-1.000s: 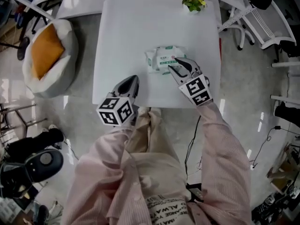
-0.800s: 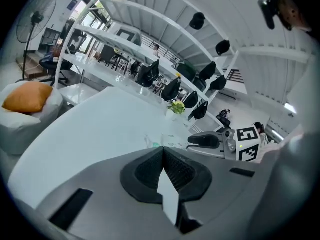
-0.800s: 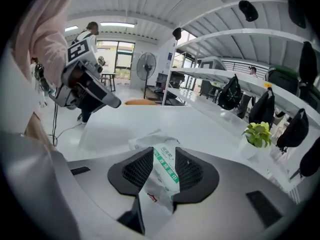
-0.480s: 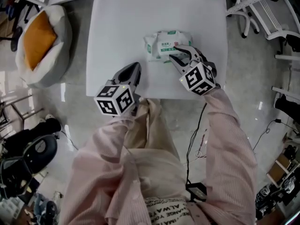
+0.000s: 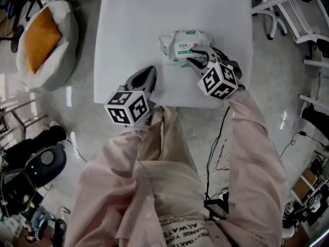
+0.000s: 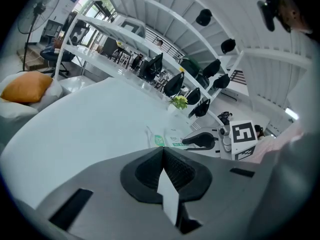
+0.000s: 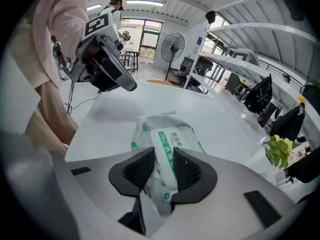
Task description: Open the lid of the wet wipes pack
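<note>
Your right gripper is sitting at the near right end of the wet wipes pack, pointing steeply down at it. In the right gripper view the jaws are standing apart and straddling that end, with the white lid and its green stripe running up between the two ribbed pads. They've just been closing in a bit, and the pads are sitting just beside the pack's sides rather than squashing it. The lid is lying flat, not lifted yet.

Your left gripper is doing nothing much: it's hanging over the near edge of the white table, well apart from the pack, and in its own view the jaws are pressed together with nothing in them. From there you're looking across the tabletop at the pack and your other gripper beside it.

The pack itself is lying on the table's right half, roughly halfway back. A little potted plant is sitting past it near the far edge.
</note>
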`<act>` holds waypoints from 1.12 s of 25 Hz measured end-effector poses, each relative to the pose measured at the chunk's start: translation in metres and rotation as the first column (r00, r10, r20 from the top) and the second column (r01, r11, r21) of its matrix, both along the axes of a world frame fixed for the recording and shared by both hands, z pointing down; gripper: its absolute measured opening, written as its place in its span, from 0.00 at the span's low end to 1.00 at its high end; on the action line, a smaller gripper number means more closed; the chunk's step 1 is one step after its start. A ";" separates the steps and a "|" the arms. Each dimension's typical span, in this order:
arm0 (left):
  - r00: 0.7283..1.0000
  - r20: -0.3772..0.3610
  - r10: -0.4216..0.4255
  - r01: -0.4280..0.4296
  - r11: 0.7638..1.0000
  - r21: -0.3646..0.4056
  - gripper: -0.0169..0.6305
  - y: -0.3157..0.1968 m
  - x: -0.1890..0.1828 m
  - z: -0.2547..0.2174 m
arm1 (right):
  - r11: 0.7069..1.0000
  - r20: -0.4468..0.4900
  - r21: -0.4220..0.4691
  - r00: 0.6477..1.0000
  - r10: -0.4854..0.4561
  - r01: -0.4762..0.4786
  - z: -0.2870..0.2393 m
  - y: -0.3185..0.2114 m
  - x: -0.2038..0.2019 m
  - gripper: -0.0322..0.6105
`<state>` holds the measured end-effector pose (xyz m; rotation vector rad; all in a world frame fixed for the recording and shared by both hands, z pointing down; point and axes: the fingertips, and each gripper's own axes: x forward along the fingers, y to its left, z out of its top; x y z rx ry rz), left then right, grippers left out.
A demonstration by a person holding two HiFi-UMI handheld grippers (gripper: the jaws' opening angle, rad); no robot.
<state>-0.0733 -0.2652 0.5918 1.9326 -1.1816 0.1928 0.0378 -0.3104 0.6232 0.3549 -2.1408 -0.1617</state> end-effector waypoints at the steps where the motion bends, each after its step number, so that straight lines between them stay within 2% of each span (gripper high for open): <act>1: 1.000 -0.001 0.000 0.000 1.000 0.001 0.03 0.000 0.000 0.000 | 1.000 0.001 -0.003 1.000 -0.002 0.002 0.000 0.000 0.000 0.22; 8: 1.000 0.013 0.019 -0.019 1.000 0.000 0.03 -0.001 0.006 0.001 | 0.999 0.001 -0.027 1.000 -0.021 0.021 0.000 0.001 0.000 0.18; 15: 0.999 0.016 0.032 -0.032 0.999 -0.002 0.03 0.000 0.011 -0.001 | 0.987 0.066 -0.159 0.997 0.041 -0.030 -0.006 -0.001 0.000 0.17; 23: 0.999 0.023 0.035 -0.035 0.999 0.007 0.03 -0.009 0.014 -0.004 | 0.947 0.148 -0.311 0.981 0.129 -0.078 -0.012 -0.010 0.002 0.16; 28: 0.999 0.022 0.034 -0.034 0.999 0.009 0.03 -0.015 0.015 -0.006 | 0.949 0.146 -0.308 0.983 0.111 -0.061 -0.015 -0.013 0.002 0.16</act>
